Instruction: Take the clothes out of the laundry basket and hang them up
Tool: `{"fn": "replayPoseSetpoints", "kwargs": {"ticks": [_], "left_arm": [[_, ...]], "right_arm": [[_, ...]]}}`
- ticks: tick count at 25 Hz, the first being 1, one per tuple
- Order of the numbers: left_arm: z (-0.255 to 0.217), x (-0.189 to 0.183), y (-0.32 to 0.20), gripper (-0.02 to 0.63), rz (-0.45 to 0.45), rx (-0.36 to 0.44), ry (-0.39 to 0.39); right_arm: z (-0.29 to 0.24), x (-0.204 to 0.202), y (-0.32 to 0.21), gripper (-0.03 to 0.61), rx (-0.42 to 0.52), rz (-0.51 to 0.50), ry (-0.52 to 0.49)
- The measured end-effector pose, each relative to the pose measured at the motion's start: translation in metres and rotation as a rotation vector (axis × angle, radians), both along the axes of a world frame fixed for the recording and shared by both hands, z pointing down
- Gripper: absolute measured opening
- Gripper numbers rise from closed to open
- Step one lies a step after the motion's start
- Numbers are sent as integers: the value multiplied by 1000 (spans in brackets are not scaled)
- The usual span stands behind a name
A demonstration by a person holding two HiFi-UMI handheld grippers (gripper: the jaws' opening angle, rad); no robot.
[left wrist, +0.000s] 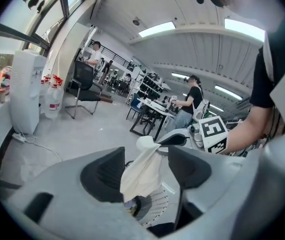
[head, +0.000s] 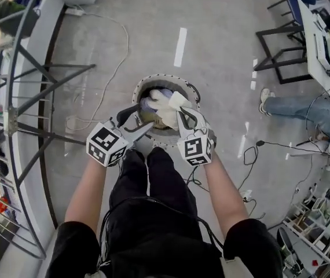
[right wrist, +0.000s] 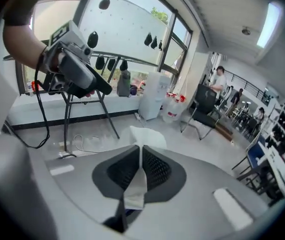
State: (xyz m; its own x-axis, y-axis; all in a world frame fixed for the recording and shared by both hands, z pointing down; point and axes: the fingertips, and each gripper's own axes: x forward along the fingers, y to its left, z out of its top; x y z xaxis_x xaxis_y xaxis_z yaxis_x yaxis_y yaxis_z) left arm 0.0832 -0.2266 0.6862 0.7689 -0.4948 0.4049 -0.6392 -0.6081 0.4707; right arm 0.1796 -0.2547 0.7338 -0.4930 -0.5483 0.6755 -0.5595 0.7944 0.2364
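A round white laundry basket (head: 147,84) stands on the floor in front of my legs, with clothes inside. My right gripper (head: 181,113) is shut on a white garment (head: 164,104) and holds it above the basket. In the right gripper view the cloth (right wrist: 145,136) is pinched between the dark pads (right wrist: 155,169) and sticks out past them. My left gripper (head: 145,116) stands open just left of the garment. From the left gripper view the cloth (left wrist: 141,176) hangs in front of the open jaws, gripped at its top by the right gripper (left wrist: 158,143), with the basket (left wrist: 157,204) below.
A metal drying rack (head: 32,114) fills the left side, its legs (right wrist: 82,114) by the window. Cables (head: 104,91) trail over the floor. At the right are a seated person's legs (head: 295,106), a desk (head: 318,33) and a cluttered shelf (head: 321,225).
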Motion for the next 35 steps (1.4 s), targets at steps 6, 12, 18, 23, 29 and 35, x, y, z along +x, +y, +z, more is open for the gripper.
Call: {"fn": "replayPoseSetpoints", "kwargs": {"ticks": [6,12,18,23,29,35], "left_arm": [[-90,22,-22,267,111,-91,259],[-167,26,-37,247,124,-237,461],[-209,30,-48,268,218,-393,518],[-227,34,-48,26,254,-275,369],[-269,30,-37,18,307,61,167],[-309,21,-24,16,323,256,123]], "right_arm": [[-118,-9,-11,32,169,-30,-44],[-218,-27,4,32,300,-105,-90],[-264,-55,12,31,365,-180,-141],[-276,-63,15,31,353,-206,-191],[-294,-68,18,35,340,-207,-294],[-320,-73,32,133,296,-281,-459]]}}
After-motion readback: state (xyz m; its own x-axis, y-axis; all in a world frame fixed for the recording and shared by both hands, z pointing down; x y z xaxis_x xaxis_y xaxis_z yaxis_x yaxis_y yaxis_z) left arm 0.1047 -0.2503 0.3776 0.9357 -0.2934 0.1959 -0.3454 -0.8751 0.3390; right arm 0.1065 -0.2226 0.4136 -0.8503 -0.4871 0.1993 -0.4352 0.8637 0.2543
